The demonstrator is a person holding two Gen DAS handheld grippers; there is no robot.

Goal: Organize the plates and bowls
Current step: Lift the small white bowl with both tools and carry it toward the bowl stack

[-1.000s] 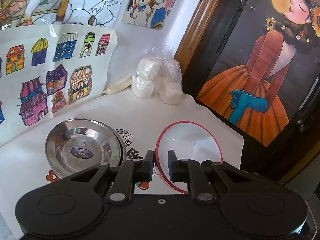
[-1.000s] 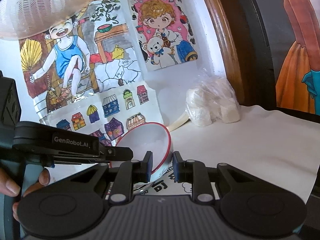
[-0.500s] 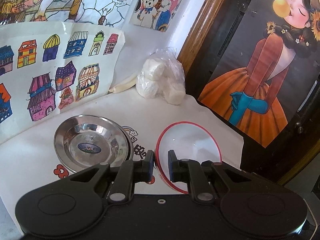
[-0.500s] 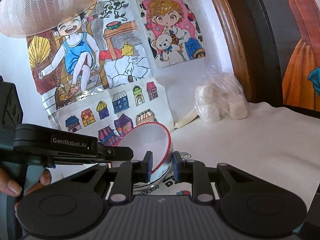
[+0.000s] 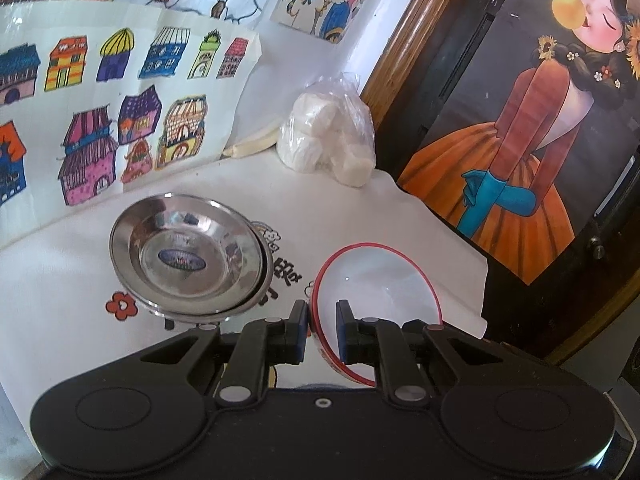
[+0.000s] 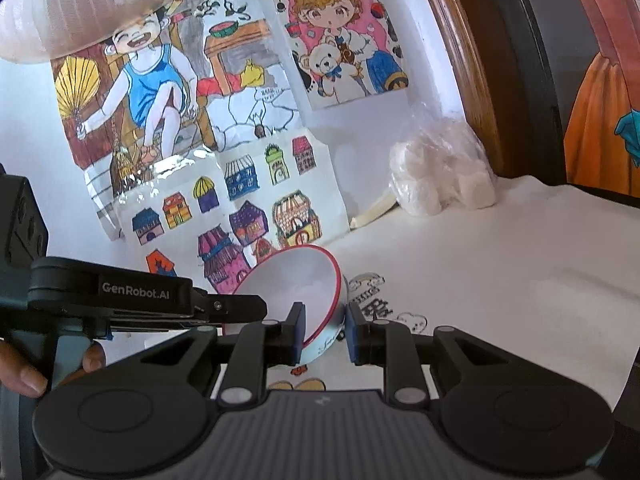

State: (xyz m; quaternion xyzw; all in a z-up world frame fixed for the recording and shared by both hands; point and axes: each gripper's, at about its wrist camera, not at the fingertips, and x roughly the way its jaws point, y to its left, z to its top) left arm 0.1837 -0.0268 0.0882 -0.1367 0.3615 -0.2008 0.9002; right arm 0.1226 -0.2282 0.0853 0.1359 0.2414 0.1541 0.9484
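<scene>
My left gripper (image 5: pixel 321 318) is shut on the near rim of a white bowl with a red rim (image 5: pixel 380 280), held tilted above the white cloth. Two stacked steel plates (image 5: pixel 188 256) lie on the cloth to its left. In the right wrist view the same bowl (image 6: pixel 296 284) stands tilted, gripped from the left by the left gripper's black body (image 6: pixel 140 300). My right gripper (image 6: pixel 323 330) is narrowly open just in front of the bowl's lower side, with the bowl between its fingers; contact is unclear.
A clear bag of white lumps (image 5: pixel 332 140) sits at the back by the wall. Children's drawings (image 5: pixel 120 112) lean against the wall. A wooden frame and a dark painted panel (image 5: pixel 520 120) stand on the right. The cloth's right edge (image 5: pixel 480 280) drops off.
The left gripper has carried the bowl left, so the steel plates lie closer to it. The right gripper's fingers have opened a little wider around the bowl.
</scene>
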